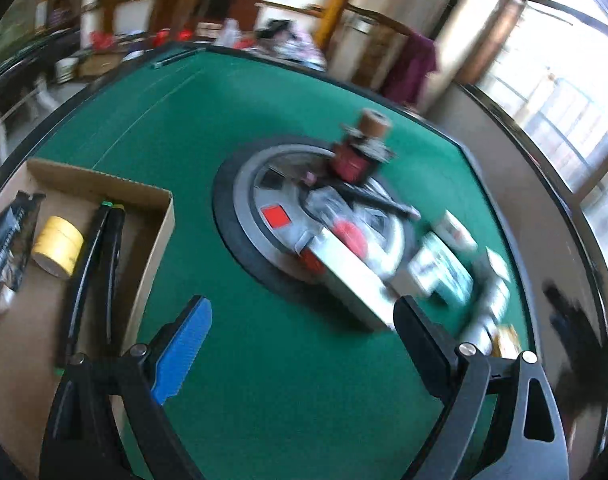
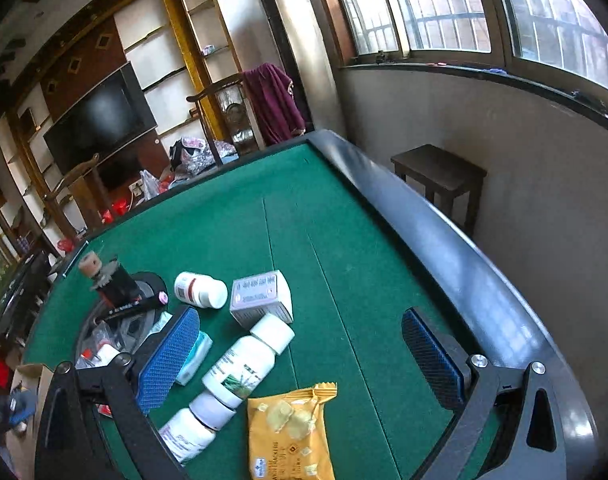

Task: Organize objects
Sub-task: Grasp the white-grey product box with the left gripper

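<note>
i hold my left gripper (image 1: 299,354) and right gripper (image 2: 299,356) spread wide and empty, because the yellow cracker packet (image 2: 289,432) and white bottles (image 2: 239,368) lie loose on the green table (image 2: 231,220), outside the cardboard box (image 1: 159,216).

Only legible bit is "CRACKERS" on the yellow snack packet (image 2: 289,428) at 6 o'clock; bottle and box labels are too blurry to read.

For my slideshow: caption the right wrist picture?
Open right gripper above yellow cracker packet and white bottles on green felt table.
</note>
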Demonstrator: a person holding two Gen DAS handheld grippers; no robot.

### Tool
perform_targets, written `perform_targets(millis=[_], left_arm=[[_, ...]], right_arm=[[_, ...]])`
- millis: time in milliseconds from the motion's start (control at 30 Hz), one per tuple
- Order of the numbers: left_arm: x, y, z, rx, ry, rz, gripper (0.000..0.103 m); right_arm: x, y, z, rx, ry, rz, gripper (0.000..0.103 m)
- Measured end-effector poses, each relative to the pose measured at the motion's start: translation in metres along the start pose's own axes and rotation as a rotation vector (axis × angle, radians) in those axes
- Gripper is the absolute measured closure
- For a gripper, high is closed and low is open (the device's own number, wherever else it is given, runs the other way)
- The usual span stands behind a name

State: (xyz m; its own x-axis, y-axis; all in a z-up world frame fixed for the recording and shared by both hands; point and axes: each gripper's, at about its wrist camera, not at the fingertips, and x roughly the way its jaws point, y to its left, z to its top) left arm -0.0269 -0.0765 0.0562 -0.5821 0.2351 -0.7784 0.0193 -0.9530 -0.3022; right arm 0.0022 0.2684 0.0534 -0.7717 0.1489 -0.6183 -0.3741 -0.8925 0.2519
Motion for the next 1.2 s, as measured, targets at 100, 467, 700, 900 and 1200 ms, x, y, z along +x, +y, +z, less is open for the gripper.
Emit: perform_targets(millis=[100, 467, 700, 900, 1200], left_arm=[[0.022, -0.004, 0.009, -0.052, -0.044, 0.093, 0.011], [0.066, -0.04, 0.006, 0.049, -0.083, 0.272, 0.009], [0.079, -0.04, -0.013, 0.161, 0.025, 0.233, 0.021], [0.057, -0.027, -0.026, 0.199, 0.051, 0.174, 0.048], [0.034, -0.025, -0.052, 0.268, 0.154, -0.052, 0.04]], right_arm=[[0.005, -0.004, -0.004, 0.009, 0.025, 0.024, 0.0], [0.004, -0.002, -0.01, 0.037, 0.067, 0.11, 0.0], [0.003, 0.002, -0.012, 0.023, 0.064, 0.099, 0.0], [0.007, 0.004, -0.015, 0.015, 0.085, 0.098, 0.0], [0.012, 0.012, -0.022, -0.017, 0.114, 0.087, 0.0]])
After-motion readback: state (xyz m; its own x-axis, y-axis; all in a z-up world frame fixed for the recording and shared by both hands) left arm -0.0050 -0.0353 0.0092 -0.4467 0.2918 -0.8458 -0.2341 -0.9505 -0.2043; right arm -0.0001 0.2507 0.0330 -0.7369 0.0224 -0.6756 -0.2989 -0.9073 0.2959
